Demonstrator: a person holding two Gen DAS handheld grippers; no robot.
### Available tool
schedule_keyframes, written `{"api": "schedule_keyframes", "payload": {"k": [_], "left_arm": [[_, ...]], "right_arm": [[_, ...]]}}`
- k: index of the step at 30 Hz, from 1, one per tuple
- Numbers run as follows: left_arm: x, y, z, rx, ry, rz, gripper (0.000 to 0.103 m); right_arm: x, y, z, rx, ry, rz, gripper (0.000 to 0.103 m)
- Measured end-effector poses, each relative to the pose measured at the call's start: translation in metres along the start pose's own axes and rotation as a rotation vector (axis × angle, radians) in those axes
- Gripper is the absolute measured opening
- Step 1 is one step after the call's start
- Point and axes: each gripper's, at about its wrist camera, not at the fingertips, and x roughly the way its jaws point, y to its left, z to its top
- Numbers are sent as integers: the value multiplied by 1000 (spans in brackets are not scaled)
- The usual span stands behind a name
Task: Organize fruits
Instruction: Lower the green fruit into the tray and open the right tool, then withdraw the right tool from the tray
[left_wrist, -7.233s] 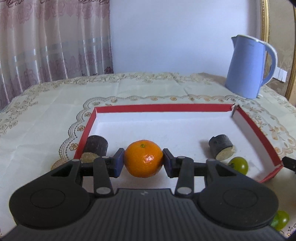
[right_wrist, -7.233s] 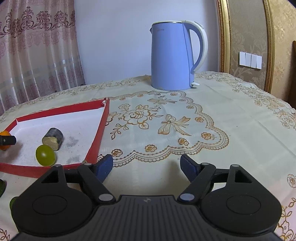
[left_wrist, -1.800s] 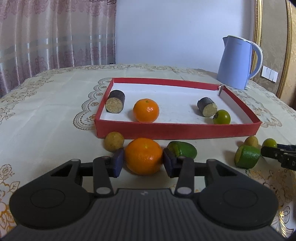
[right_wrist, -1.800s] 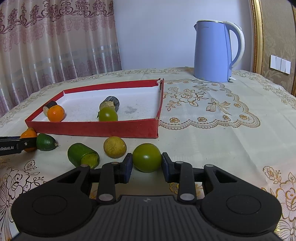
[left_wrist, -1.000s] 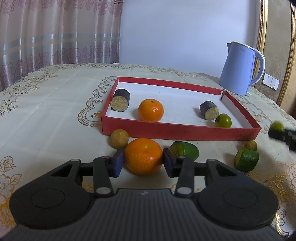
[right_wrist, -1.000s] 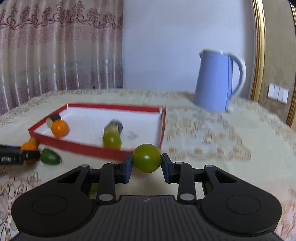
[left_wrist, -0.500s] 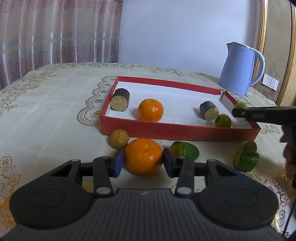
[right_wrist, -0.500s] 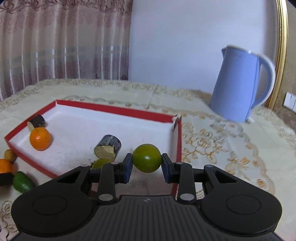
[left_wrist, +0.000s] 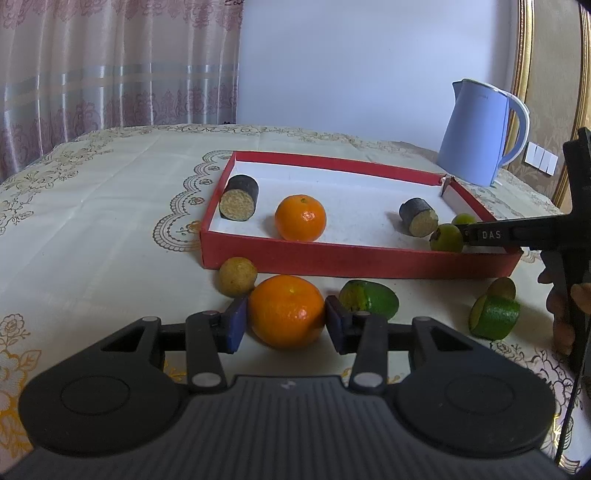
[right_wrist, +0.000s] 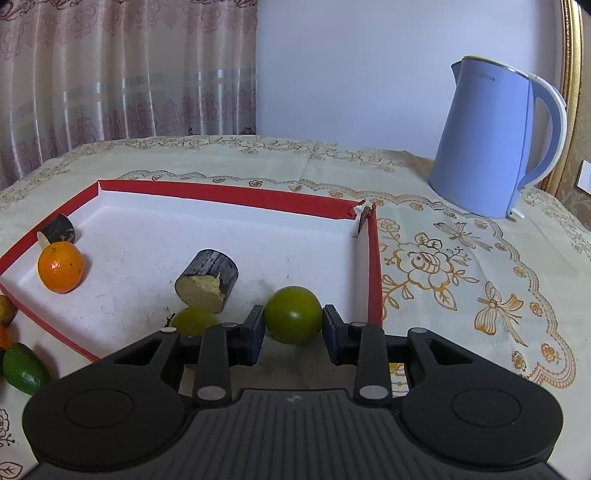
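My left gripper is shut on an orange just in front of the red tray. My right gripper is shut on a round green fruit and holds it inside the tray's near right corner; it also shows in the left wrist view. In the tray lie another orange, two dark cut cylinders and a yellow-green fruit.
On the cloth before the tray lie a tan round fruit, a green oval fruit and a cut green piece. A blue kettle stands at the back right. Curtains hang behind the table.
My right gripper has carried the green fruit lower and further into the tray's near right corner. My left gripper still holds the orange in the same place.
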Motion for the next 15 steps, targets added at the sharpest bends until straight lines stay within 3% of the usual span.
{"api": "schedule_keyframes", "payload": {"k": [5,10,15], "left_arm": [[0,0,0,3,-1,1,41],[0,-1,0,7,-1,4,41],[1,-2,0,7,-2,6,41]], "right_arm": [[0,1,1,-5,15,9,37],[-23,-2,-2,12,-16,19,64],[-55,-9,-15,27,-53,52,67]]}}
